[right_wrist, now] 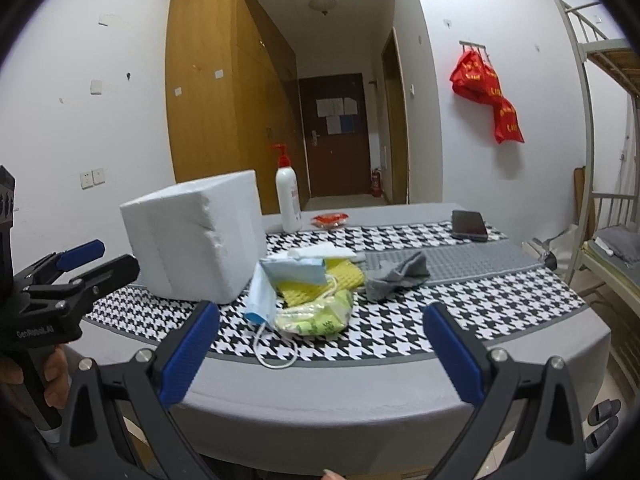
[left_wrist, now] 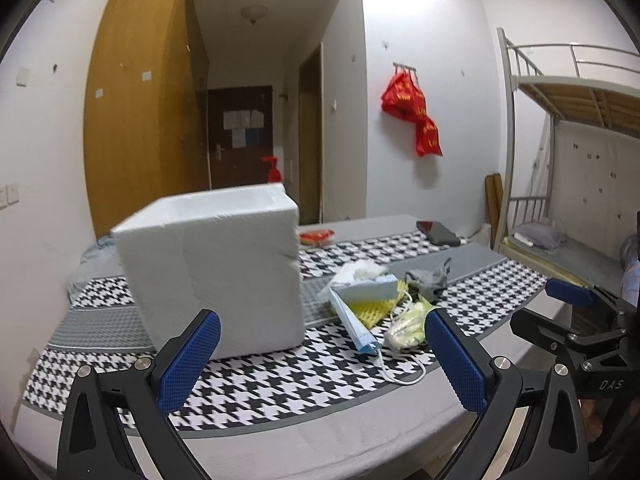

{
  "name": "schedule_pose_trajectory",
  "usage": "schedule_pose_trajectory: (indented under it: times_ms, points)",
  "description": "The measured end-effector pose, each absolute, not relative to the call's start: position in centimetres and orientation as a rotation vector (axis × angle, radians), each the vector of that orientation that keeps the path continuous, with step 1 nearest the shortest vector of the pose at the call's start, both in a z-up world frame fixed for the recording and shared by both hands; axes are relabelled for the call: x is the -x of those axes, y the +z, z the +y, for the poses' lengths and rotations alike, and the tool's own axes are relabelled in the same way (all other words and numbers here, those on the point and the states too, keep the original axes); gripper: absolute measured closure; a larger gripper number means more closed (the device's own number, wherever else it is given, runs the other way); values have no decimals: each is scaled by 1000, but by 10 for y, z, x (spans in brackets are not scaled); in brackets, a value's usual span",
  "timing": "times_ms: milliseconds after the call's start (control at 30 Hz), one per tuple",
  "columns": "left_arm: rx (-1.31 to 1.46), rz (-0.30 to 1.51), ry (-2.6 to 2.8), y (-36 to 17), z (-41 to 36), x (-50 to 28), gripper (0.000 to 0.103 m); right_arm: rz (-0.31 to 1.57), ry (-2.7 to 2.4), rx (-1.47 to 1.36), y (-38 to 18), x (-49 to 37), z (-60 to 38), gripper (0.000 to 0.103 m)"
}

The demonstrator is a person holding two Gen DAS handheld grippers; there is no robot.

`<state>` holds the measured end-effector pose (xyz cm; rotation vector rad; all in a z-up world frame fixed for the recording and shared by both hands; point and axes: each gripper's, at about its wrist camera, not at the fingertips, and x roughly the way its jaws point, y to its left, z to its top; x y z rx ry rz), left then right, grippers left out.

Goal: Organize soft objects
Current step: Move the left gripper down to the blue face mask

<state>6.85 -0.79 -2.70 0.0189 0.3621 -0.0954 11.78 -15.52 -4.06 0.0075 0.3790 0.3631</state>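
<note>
Nothing is sorted yet: the mask [right_wrist: 262, 296], sponge [right_wrist: 344, 276] and sock [right_wrist: 396, 276] are lying heaped beside the foam box [right_wrist: 196, 240], while both grippers, left gripper [left_wrist: 322, 356] and right gripper [right_wrist: 320, 354], are hovering wide open and empty.

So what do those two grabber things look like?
Both match. The left gripper and right gripper have black angular frames with silver bolts, and two fingers faced in bumpy blue pads. Small white lettering marks each body.
</note>
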Motion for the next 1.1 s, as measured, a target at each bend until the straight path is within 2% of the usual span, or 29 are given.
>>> schedule_pose_trajectory:
  times_ms: [600,867,1000,1100]
  points:
    - [2,580,-115,-63,-26,-138,1,455,368,-28,-66,-153,-173,0]
    - [22,635,-114,-71,-37,-171,15,486,377,-47,-77,-168,-178,0]
    - [43,661,-58,-76,-34,-185,17,495,395,-48,-80,-173,-180,0]
    - [45,679,-46,-79,-35,-194,23,504,406,-51,-82,-178,-181,0]
